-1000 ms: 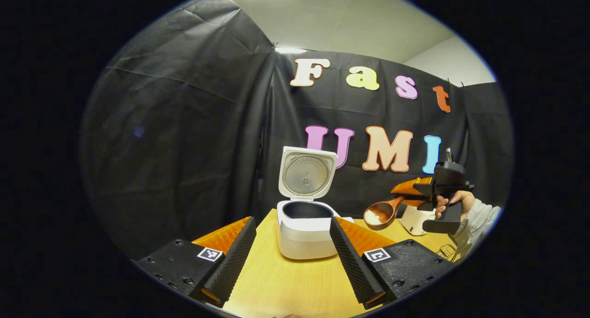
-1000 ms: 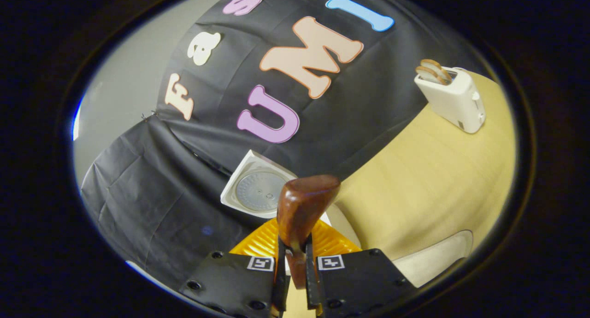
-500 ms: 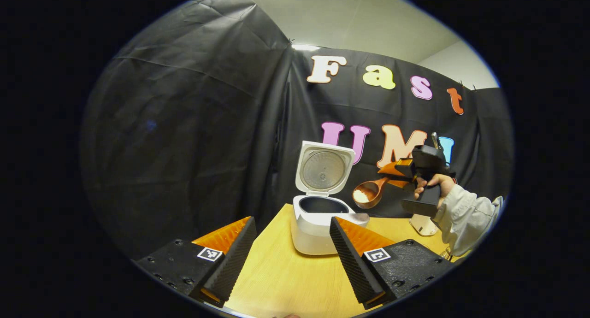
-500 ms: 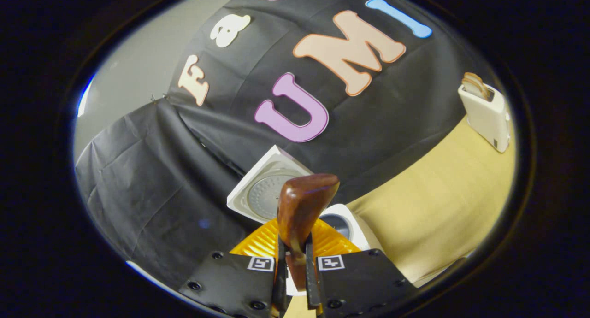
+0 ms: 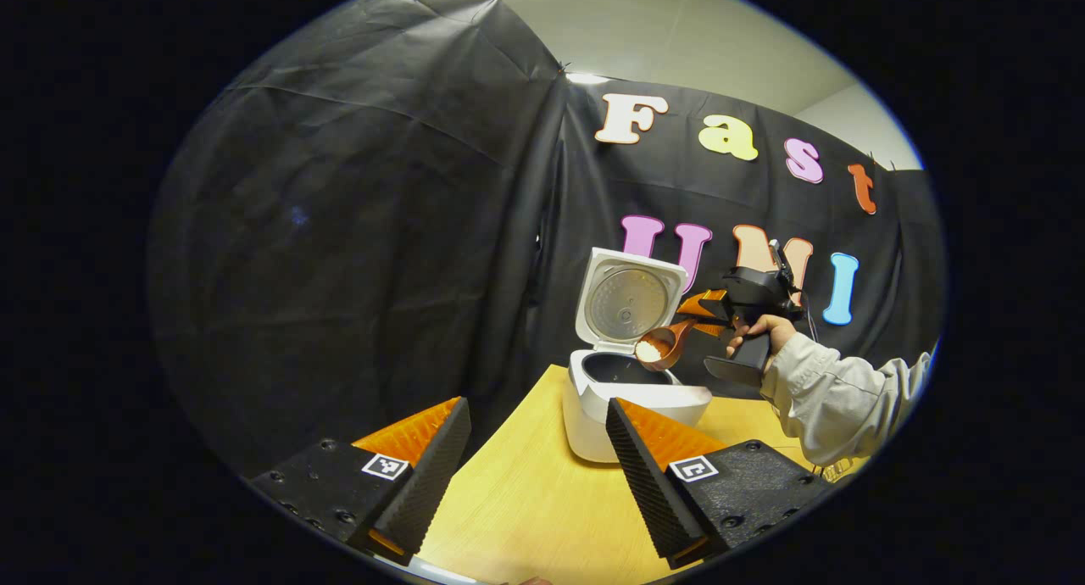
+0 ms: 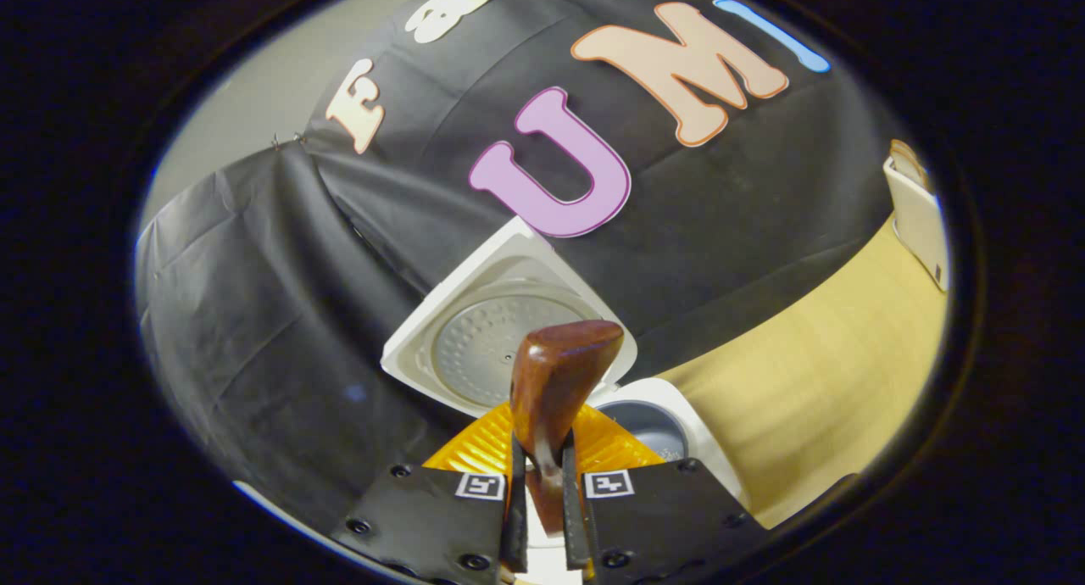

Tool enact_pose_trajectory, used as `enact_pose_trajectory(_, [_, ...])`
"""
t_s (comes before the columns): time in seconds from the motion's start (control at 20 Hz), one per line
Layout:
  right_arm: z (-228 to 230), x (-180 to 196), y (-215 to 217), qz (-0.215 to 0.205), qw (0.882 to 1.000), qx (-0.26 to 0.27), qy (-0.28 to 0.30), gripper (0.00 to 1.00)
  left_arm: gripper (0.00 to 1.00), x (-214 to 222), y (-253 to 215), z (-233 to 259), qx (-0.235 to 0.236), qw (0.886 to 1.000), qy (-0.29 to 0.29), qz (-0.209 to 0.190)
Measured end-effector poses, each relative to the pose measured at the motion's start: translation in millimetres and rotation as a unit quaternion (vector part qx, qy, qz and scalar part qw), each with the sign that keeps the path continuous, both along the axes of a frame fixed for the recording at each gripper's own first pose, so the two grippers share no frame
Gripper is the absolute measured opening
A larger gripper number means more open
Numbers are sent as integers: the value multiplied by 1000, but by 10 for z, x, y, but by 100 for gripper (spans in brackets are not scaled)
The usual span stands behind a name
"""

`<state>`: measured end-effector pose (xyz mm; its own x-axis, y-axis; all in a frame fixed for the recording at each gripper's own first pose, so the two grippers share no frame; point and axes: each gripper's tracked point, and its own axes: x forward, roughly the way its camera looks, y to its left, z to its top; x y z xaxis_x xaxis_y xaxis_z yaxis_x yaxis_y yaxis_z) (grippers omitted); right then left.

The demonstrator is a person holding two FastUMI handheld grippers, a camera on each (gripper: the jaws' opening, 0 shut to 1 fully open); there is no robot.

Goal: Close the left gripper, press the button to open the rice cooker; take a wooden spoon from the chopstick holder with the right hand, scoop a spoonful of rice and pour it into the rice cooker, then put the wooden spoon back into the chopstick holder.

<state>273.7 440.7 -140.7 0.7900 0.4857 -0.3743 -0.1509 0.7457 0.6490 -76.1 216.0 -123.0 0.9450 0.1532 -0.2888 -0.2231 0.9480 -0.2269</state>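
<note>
The white rice cooker (image 5: 631, 403) stands on the wooden table (image 5: 542, 517) with its lid (image 5: 627, 301) raised and its dark inner pot showing. In the left gripper view a hand holds my right gripper (image 5: 708, 309) shut on the wooden spoon (image 5: 659, 345), whose bowl carries white rice just above the pot's right rim. In the right gripper view the spoon (image 6: 555, 381) sticks forward from my right gripper (image 6: 540, 483), with the cooker lid (image 6: 500, 331) and pot (image 6: 648, 424) right behind it. My left gripper (image 5: 538, 462) stands open above the table, well short of the cooker.
A white toaster (image 6: 920, 216) with bread slices stands at the far right table edge in the right gripper view. A grey sleeve (image 5: 835, 394) reaches in from the right. Black cloth walls close the back and left.
My right gripper has carried the rice-filled spoon leftward from near the holder to just over the cooker's pot. The left gripper view has swung left, so the cooker sits farther right.
</note>
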Motion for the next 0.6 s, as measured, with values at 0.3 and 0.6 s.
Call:
enact_pose_trajectory(0.3, [-399, 143, 180, 21, 992, -123, -35, 18, 95, -5, 118, -104, 1, 1000, 11, 12])
enact_pose_trajectory(0.6, [-384, 177, 174, 58, 958, -255, -121, 18, 93, 43, 94, -196, -14, 1000, 15, 14])
